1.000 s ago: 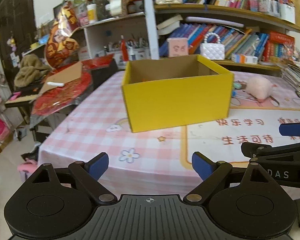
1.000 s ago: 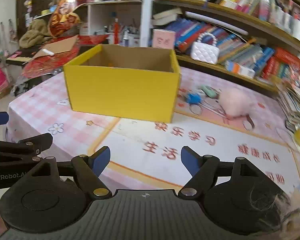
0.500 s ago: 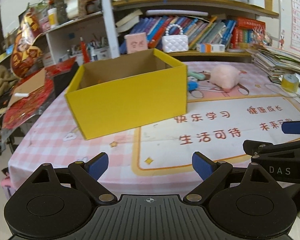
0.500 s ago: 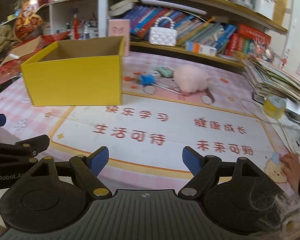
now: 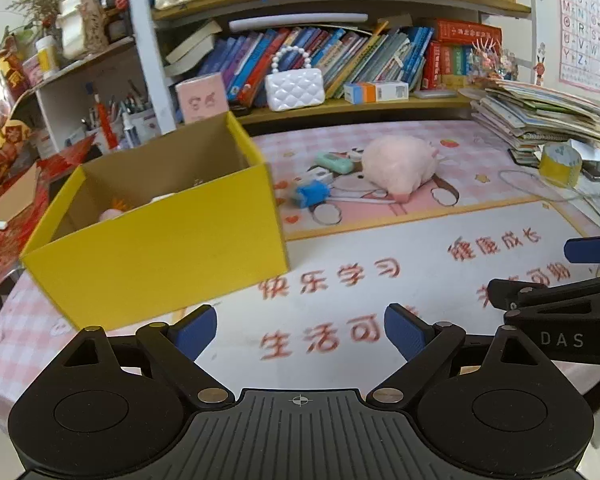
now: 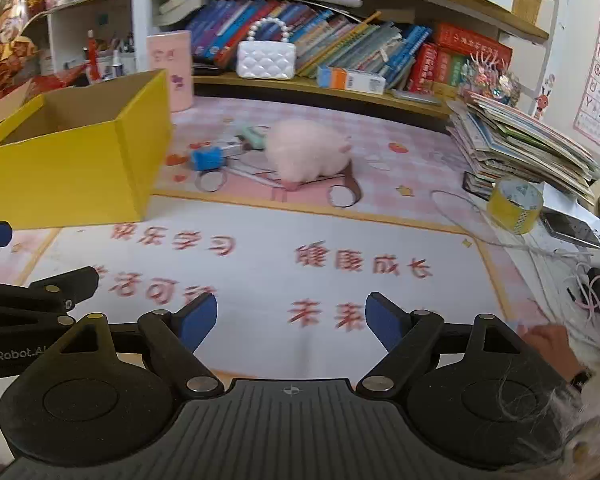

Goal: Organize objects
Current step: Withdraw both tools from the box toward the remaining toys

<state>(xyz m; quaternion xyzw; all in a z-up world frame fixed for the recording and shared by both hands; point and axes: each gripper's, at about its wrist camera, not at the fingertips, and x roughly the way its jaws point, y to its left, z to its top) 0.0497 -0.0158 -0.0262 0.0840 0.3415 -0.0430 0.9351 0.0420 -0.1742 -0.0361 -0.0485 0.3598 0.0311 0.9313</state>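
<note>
Nearest in each wrist view, the left gripper [image 5: 299,330] and the right gripper [image 6: 288,320] hover over the printed mat [image 6: 260,272], each with its blue-padded fingers spread wide and nothing between them. The mat is smooth and glossy, white with red characters and a yellow border.

Farther on, at the left, the yellow cardboard box [image 5: 160,248] stands open-topped, one corner turned toward the right gripper — its outside flat yellow, its inside plain brown, with a pale pink item low in the bottom. Just right of the box lies a small blue toy [image 6: 207,159], and behind it a mint-green one [image 5: 334,162]. The fluffy pink plush [image 6: 306,152] rests beside them, rounded, its long axis roughly left to right, snout down toward the mat. At far right sits a yellow tape roll [image 6: 514,206], by a slanting stack of books [image 6: 520,140].
</note>
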